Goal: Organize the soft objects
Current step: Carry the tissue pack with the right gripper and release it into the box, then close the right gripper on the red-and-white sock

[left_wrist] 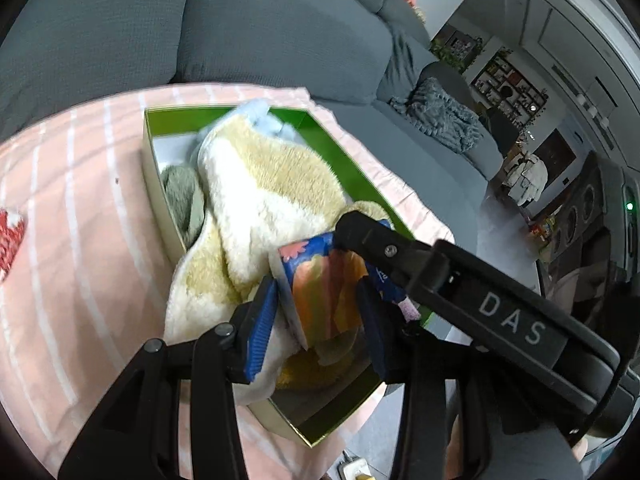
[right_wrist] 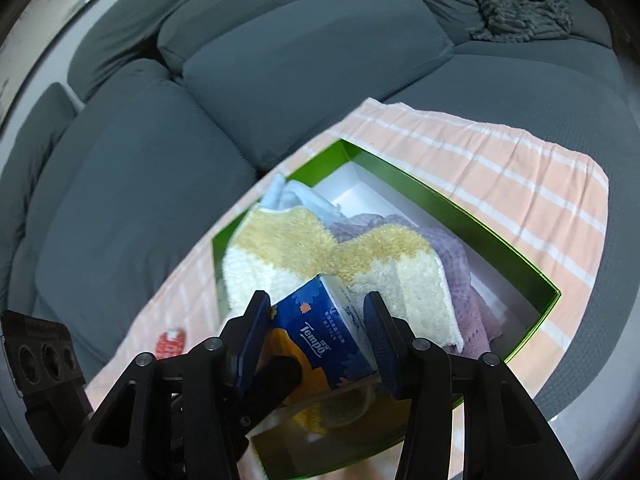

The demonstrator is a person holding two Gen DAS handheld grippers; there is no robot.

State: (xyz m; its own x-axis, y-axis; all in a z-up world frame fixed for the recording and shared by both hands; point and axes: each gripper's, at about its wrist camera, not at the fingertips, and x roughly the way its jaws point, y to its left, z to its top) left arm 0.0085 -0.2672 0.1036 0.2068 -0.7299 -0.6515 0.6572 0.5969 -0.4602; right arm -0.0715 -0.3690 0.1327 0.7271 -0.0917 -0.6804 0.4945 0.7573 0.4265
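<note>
A green box [left_wrist: 158, 184] [right_wrist: 460, 216] lies on a pink striped cloth on the sofa. It holds a yellow-and-white fluffy towel [left_wrist: 260, 184] [right_wrist: 320, 248], a light blue cloth [left_wrist: 260, 114] [right_wrist: 296, 196], a grey cloth [left_wrist: 182, 196] and a lilac knit [right_wrist: 460, 264]. A blue Tempo tissue pack [left_wrist: 320, 280] [right_wrist: 332, 336] sits over the box's near end. My left gripper [left_wrist: 316, 312] and my right gripper [right_wrist: 320, 340] are both shut on the pack. The right gripper's black finger [left_wrist: 380, 244] crosses the left wrist view.
The pink striped cloth [left_wrist: 80, 240] [right_wrist: 500, 152] covers the grey sofa seat [right_wrist: 240, 60]. A red-and-white soft item [left_wrist: 10, 240] [right_wrist: 172, 342] lies on the cloth left of the box. A grey knit throw [right_wrist: 520, 12] lies far along the sofa. Floor and shelves are at the right.
</note>
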